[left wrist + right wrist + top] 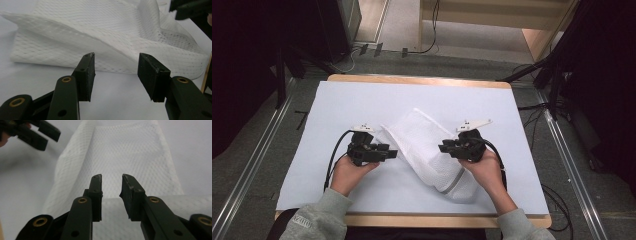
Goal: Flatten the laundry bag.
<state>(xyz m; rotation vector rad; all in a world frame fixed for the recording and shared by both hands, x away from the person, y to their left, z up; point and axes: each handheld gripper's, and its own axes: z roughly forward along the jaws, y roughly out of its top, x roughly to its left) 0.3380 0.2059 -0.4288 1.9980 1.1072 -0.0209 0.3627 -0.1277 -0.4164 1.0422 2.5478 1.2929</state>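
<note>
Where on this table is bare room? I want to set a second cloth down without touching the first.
Free: the far strip of the white mat beyond the white mesh cloth, and both side margins outside the left gripper and right gripper. Crowded: the middle and near-right, where the cloth lies between both open grippers.

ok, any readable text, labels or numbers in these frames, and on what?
None can be read.
Grey sleeve cuff on the person's left arm: a small dark print, too small and blurred to read.
White mesh cloth, its grey band, the white table cover, left gripper and right gripper: no visible lettering.
</note>
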